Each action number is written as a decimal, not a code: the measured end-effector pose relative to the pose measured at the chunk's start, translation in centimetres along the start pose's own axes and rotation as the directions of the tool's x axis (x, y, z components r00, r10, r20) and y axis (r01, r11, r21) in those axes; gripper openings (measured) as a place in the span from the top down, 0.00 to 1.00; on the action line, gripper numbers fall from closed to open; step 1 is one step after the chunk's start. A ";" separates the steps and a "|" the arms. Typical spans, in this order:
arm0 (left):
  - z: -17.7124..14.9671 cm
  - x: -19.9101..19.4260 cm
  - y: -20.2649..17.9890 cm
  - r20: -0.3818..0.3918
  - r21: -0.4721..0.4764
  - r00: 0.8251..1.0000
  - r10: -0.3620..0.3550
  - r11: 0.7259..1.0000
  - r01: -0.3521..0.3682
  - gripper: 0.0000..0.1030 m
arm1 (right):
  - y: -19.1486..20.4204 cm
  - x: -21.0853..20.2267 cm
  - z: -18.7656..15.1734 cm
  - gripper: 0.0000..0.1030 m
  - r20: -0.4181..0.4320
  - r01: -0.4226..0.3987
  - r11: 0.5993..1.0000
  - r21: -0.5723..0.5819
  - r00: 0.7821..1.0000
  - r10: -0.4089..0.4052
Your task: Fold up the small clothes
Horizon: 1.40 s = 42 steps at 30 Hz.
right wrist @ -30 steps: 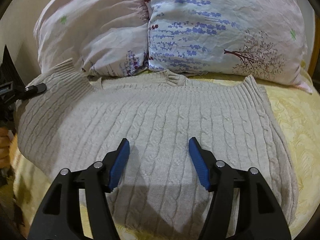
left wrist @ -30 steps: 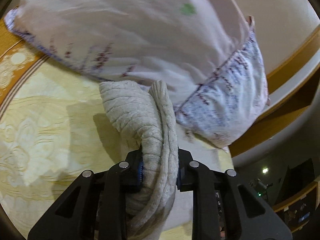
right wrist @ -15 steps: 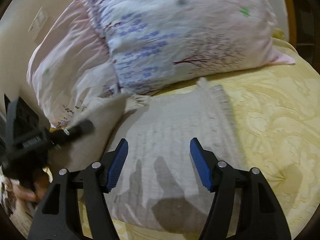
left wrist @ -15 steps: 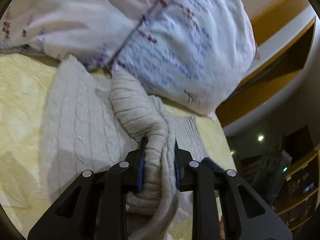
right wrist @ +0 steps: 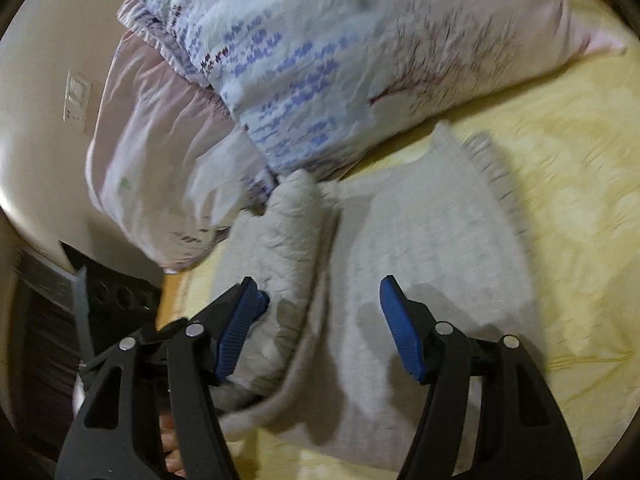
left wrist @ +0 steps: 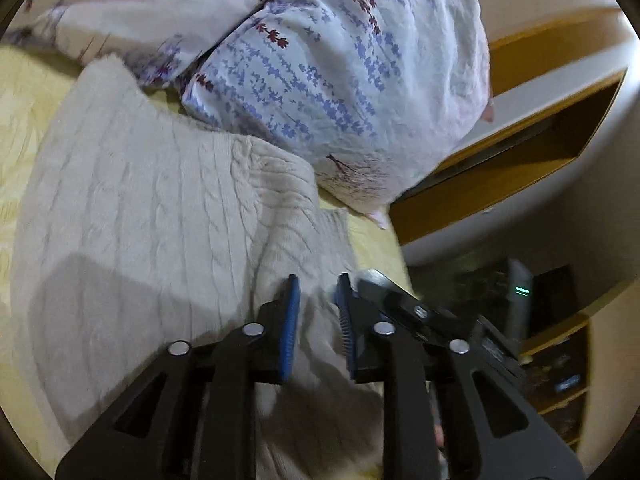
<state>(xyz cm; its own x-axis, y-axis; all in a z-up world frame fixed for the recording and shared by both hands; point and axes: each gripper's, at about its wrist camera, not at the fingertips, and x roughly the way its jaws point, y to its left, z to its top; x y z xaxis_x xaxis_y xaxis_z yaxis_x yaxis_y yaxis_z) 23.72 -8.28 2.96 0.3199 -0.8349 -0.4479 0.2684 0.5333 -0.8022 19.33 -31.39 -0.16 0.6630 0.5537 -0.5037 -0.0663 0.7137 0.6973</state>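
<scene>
Left gripper fingers parted, sleeve released, now folded across sweater.

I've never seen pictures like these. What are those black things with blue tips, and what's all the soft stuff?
Those are two grabbing tools a person holds, one in each hand. Each tool carries a camera that looks forward along its jaws, so you get one picture per hand.

In the left-hand picture, the left gripper has its jaws a little apart, right over a folded part of a beige knitted sweater. I can't tell whether it is pinching the sweater.

In the right-hand picture, the right gripper is wide open above the same sweater and holds nothing.

The sweater lies on a yellow bedspread. Behind it are flowery pillows.
</scene>
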 end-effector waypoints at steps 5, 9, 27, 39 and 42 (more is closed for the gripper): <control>-0.5 -5.3 0.2 0.126 0.024 0.990 0.057 0.998 -0.061 0.37 | 0.7 1.5 0.1 0.38 -0.072 -0.034 0.999 0.017 0.997 0.035; -0.4 -8.2 0.8 0.251 0.048 0.933 0.258 0.959 -0.278 0.33 | 1.0 3.2 0.3 0.38 -0.145 -0.043 0.997 0.062 0.988 0.051; -0.1 -6.3 4.5 0.151 -0.009 0.918 0.368 0.929 -0.371 0.14 | 3.1 4.8 1.2 0.85 -0.097 0.002 0.999 -0.045 0.995 -0.007; -0.9 -4.7 3.6 0.131 0.086 0.945 0.299 0.947 -0.311 0.10 | 3.8 0.5 1.8 0.86 0.012 0.184 0.964 -0.194 0.983 -0.185; -1.1 -4.0 3.0 0.101 0.108 0.946 0.307 0.942 -0.317 0.10 | 3.5 -1.0 2.4 0.86 0.061 0.261 0.940 -0.221 0.965 -0.253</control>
<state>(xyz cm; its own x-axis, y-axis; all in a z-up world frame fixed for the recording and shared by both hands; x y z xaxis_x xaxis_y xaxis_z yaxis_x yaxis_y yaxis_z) 22.22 -3.48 1.94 0.4767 -0.6126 -0.6305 0.2495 0.7820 -0.5711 20.20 -30.42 4.01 0.7022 0.3277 -0.6321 -0.0544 0.9098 0.4114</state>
